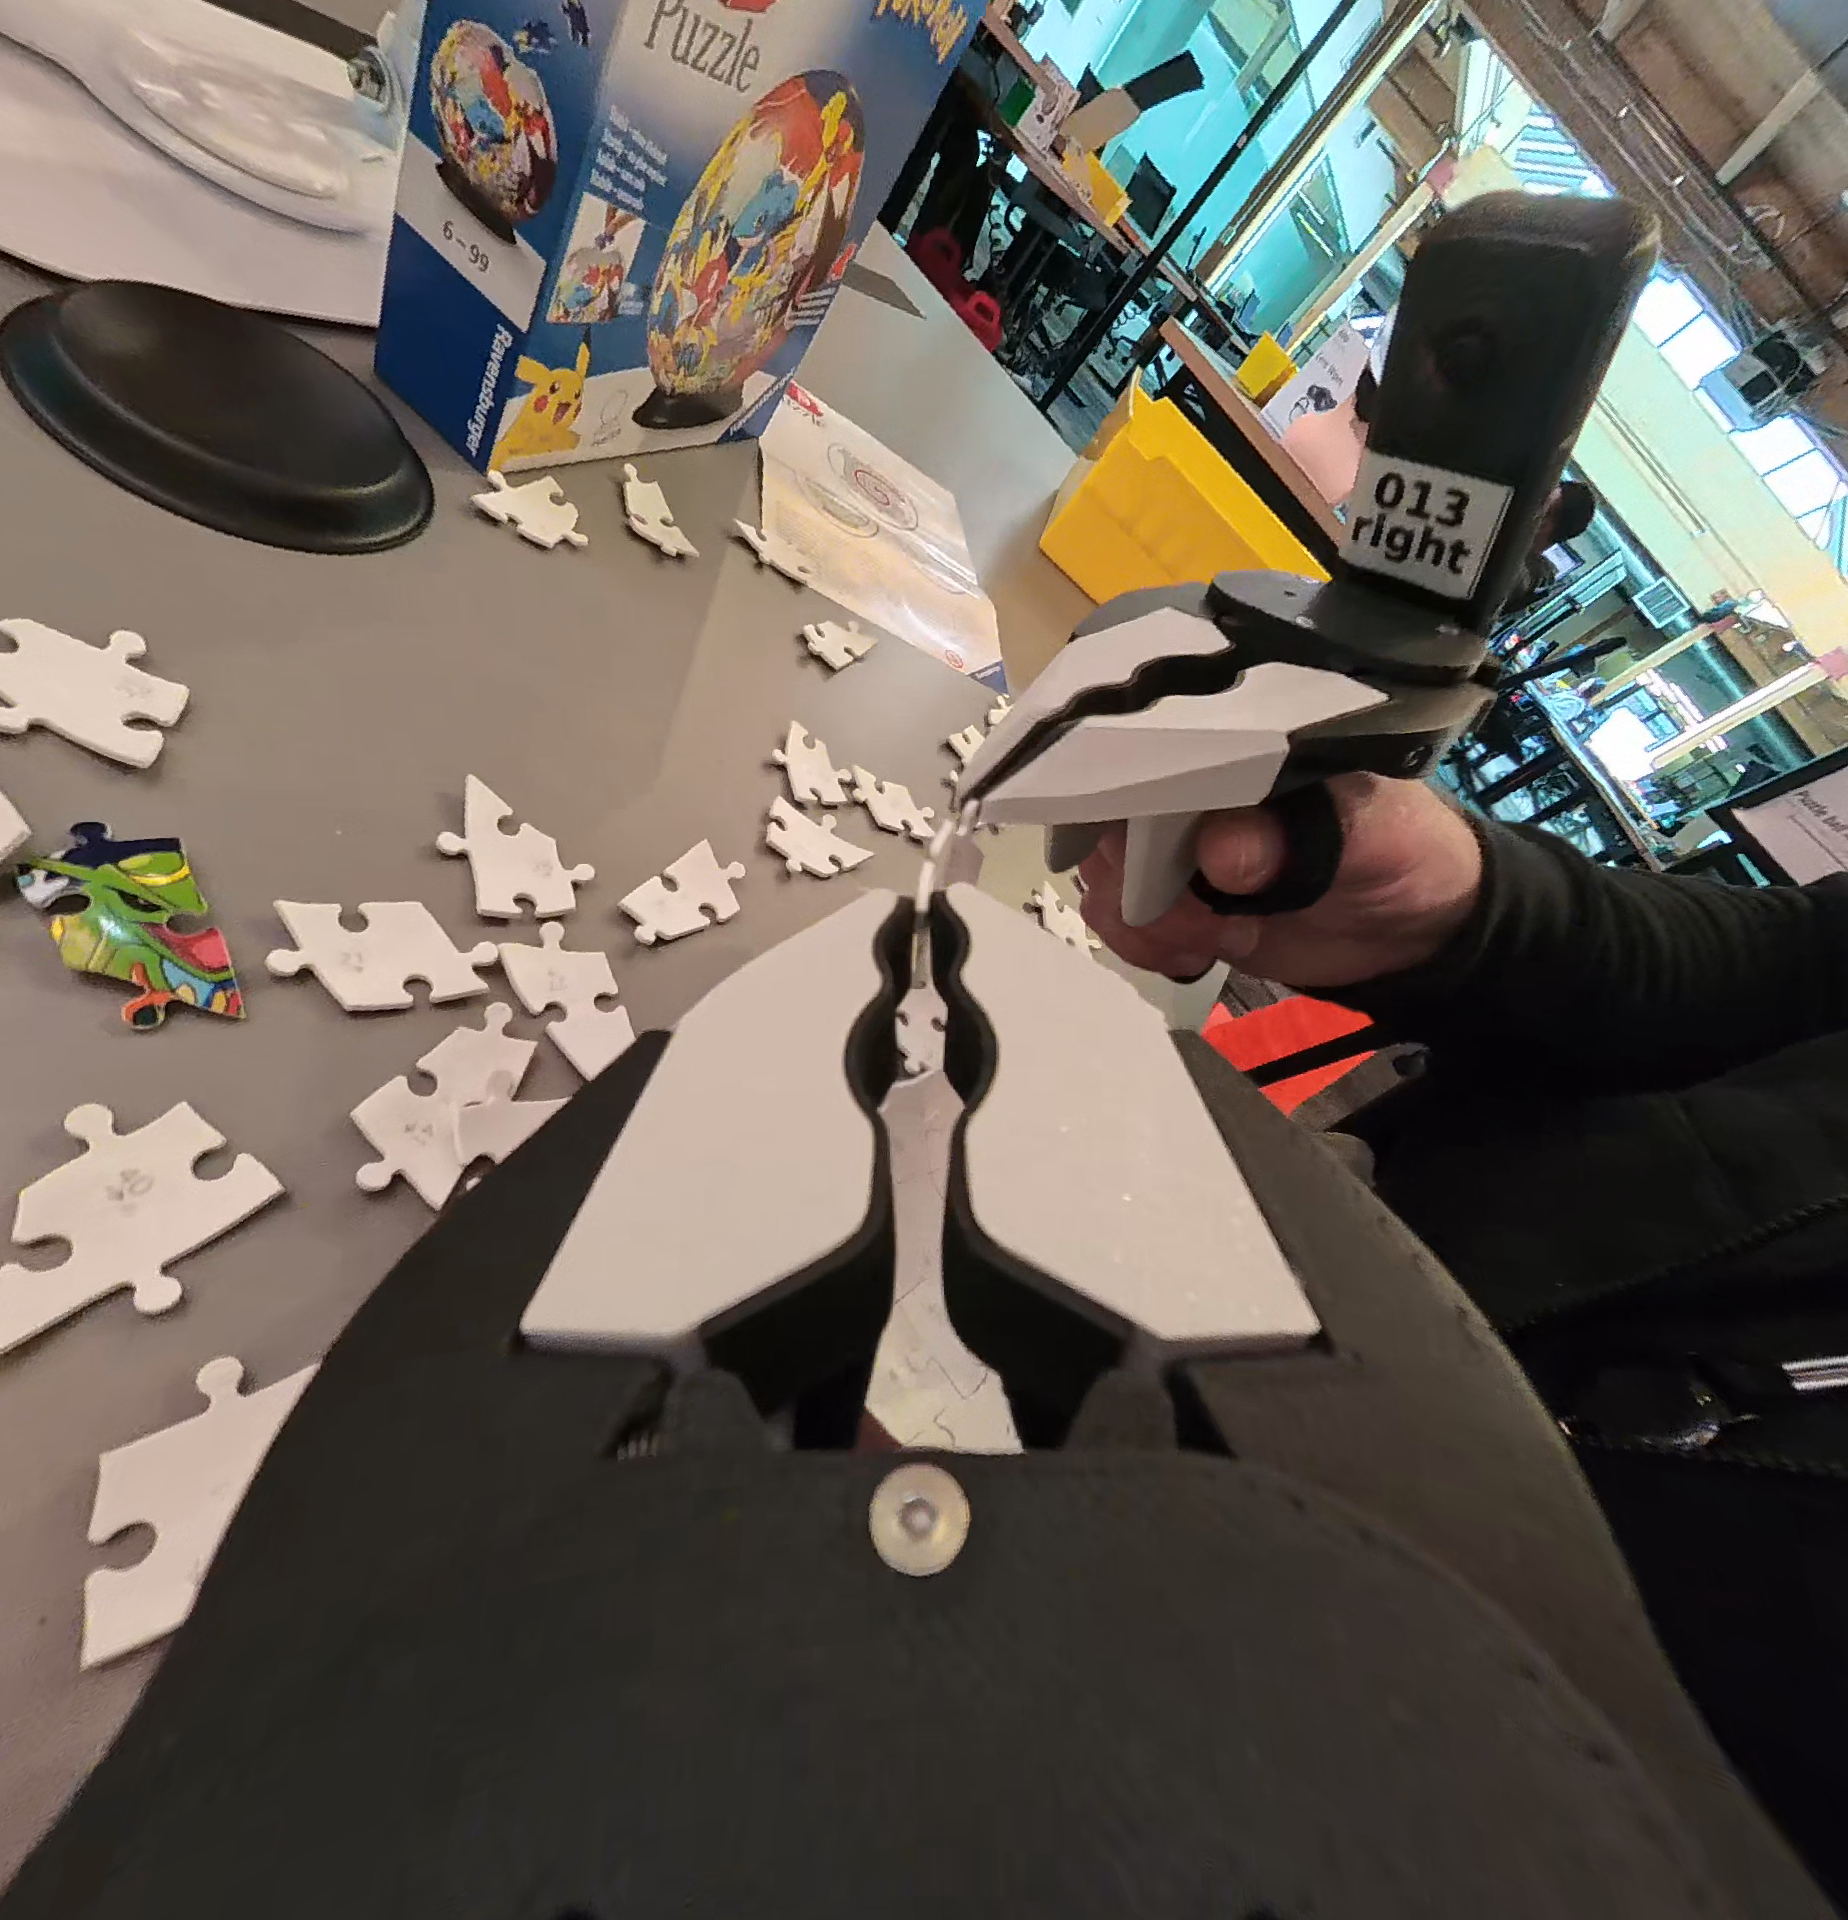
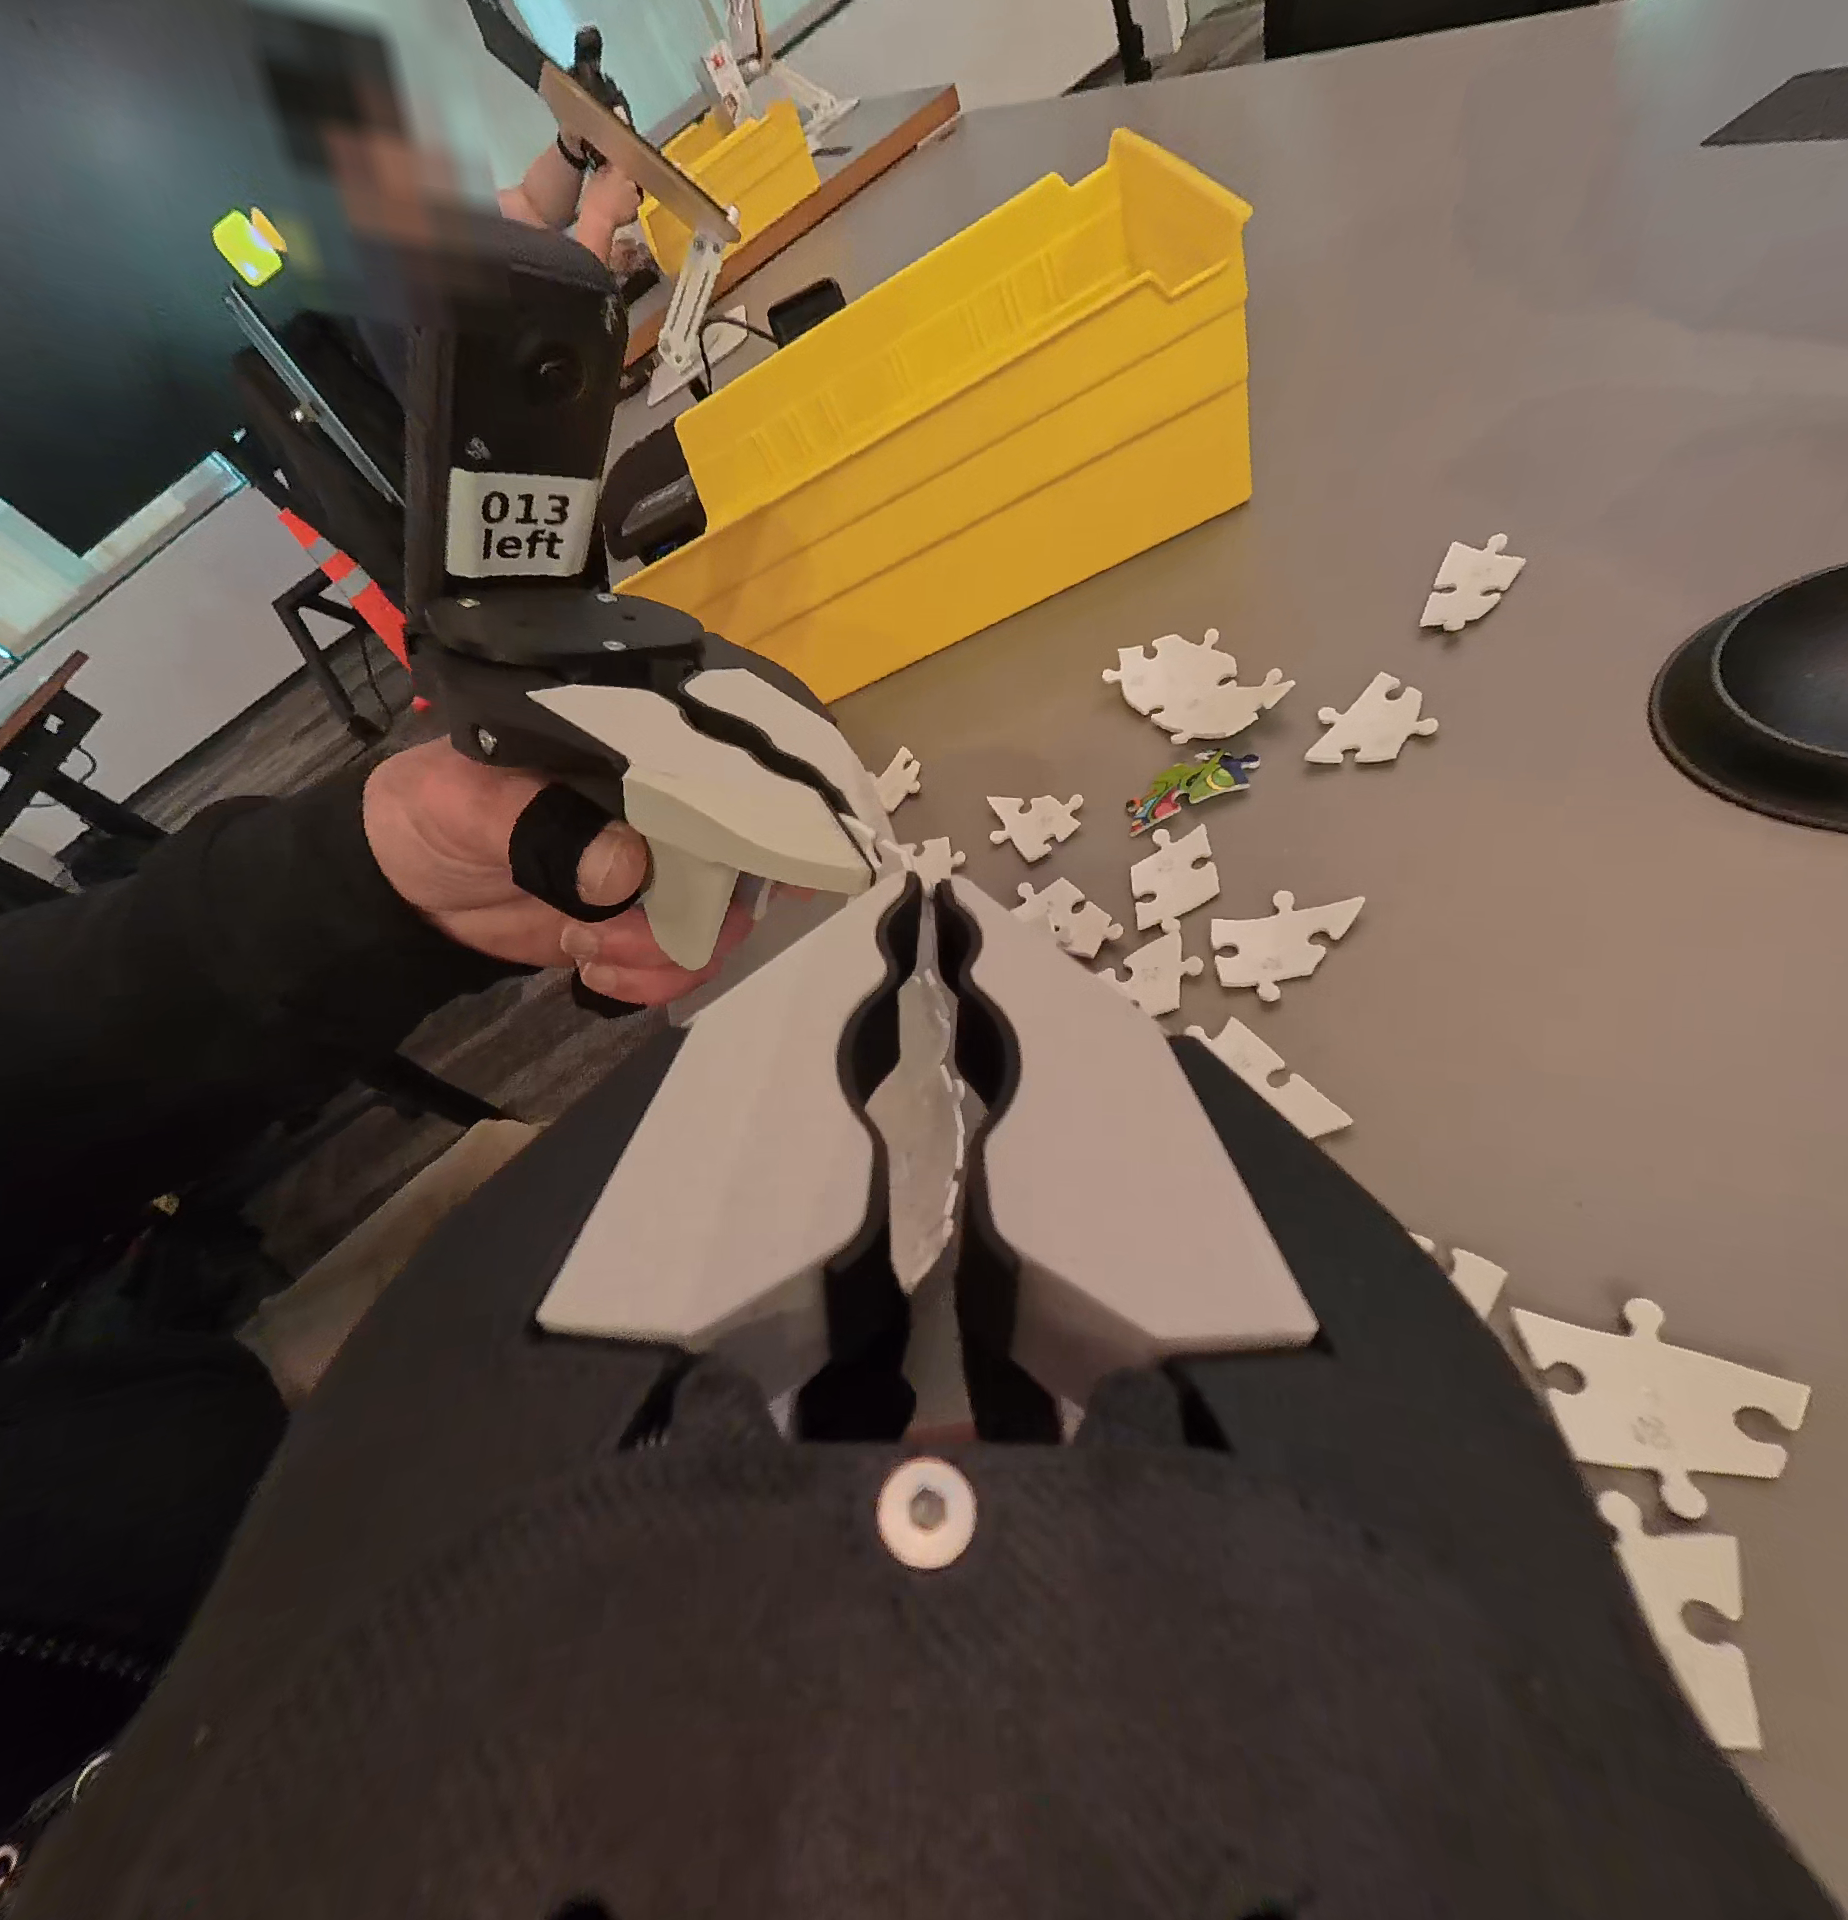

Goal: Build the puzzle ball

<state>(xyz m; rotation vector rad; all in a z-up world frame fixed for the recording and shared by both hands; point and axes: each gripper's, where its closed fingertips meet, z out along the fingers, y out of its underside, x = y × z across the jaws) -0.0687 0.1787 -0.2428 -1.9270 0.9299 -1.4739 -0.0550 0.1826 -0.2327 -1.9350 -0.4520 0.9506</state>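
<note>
left gripper (image 1: 930, 914) is clamped on a white piece (image 1: 925, 1195) seen edge-on; right gripper (image 2: 925, 894) pinches another piece (image 2: 930, 1122) — tips nearly touching, pieces meeting edge to edge above the table (image 1: 587, 665), loose pieces (image 1: 380, 951) scattered below.

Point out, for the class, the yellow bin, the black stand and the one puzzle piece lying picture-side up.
yellow bin (image 2: 961, 499), right wrist view, on its long side wall.
black stand (image 1: 213, 416), left wrist view, on its top surface.
colourful puzzle piece (image 1: 135, 920), left wrist view, on its printed face.
</note>
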